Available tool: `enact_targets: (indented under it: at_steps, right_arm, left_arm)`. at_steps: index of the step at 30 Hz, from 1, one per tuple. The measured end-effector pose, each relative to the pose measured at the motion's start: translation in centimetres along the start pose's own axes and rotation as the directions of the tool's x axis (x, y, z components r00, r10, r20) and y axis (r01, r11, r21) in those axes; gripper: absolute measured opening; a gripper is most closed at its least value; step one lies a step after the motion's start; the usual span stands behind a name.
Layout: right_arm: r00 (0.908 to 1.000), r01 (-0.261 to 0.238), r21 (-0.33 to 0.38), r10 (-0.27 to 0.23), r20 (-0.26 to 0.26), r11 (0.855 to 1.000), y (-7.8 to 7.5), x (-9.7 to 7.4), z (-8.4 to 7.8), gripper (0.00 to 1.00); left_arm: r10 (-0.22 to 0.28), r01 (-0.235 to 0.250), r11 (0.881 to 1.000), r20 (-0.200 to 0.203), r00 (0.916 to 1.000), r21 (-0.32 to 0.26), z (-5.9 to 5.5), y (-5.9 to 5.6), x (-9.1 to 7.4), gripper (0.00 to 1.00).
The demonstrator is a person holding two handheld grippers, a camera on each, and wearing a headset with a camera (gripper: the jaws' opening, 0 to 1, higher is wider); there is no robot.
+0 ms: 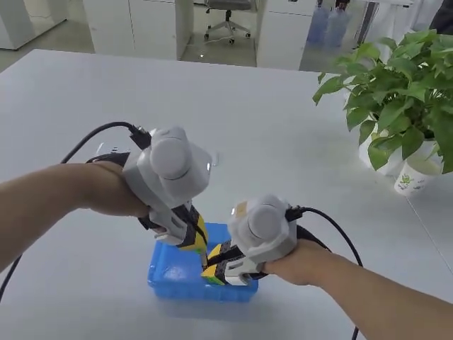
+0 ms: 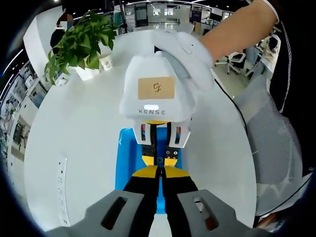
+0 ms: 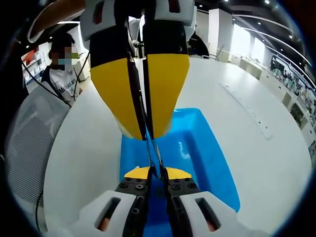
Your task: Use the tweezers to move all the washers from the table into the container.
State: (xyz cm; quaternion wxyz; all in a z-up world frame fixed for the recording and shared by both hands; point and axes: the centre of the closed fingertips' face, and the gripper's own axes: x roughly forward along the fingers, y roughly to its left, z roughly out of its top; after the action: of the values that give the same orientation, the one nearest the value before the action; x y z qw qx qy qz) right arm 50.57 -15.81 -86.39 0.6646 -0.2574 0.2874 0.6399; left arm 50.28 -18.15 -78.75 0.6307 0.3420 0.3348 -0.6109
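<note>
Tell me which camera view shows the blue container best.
Right gripper view: the blue container lies open, inside visible. Head view shows its front wall, under the left gripper and right gripper. Left gripper view shows strips beside the jaws.

The container is a blue, rectangular, shallow tray, lying flat with its open side up. The tweezers are thin, dark metal, held above its interior with the prongs close together.

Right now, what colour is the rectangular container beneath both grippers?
Blue: the plastic container shows best in right gripper view.
</note>
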Motion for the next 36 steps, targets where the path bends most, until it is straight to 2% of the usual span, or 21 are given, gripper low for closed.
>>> enact_targets:
  at_steps: [7,17,28,36]
  right_arm:
    - [0.9999,0.001,-0.007,-0.001,-0.013,1.0,-0.1,0.3,-0.3,0.12]
    - [0.9999,0.006,-0.016,-0.006,-0.013,1.0,-0.2,0.2,-0.3,0.12]
    - [0.9996,0.03,-0.036,-0.03,0.003,0.999,-0.1,-0.5,0.5,0.12]
    - [0.9986,0.051,-0.053,-0.05,0.019,0.997,-0.1,-1.4,1.2,0.14]
  left_arm:
    - [-0.004,0.004,1.0,-0.004,1.0,-0.002,-0.2,0.2,0.4,0.05]
    - [-0.005,0.005,1.0,0.005,1.0,0.001,0.2,0.1,0.3,0.05]
    - [0.009,-0.009,1.0,0.018,0.9998,-0.002,0.6,0.1,-0.7,0.05]
    - [0.019,-0.019,1.0,0.039,0.999,-0.003,1.5,-0.1,-2.1,0.05]
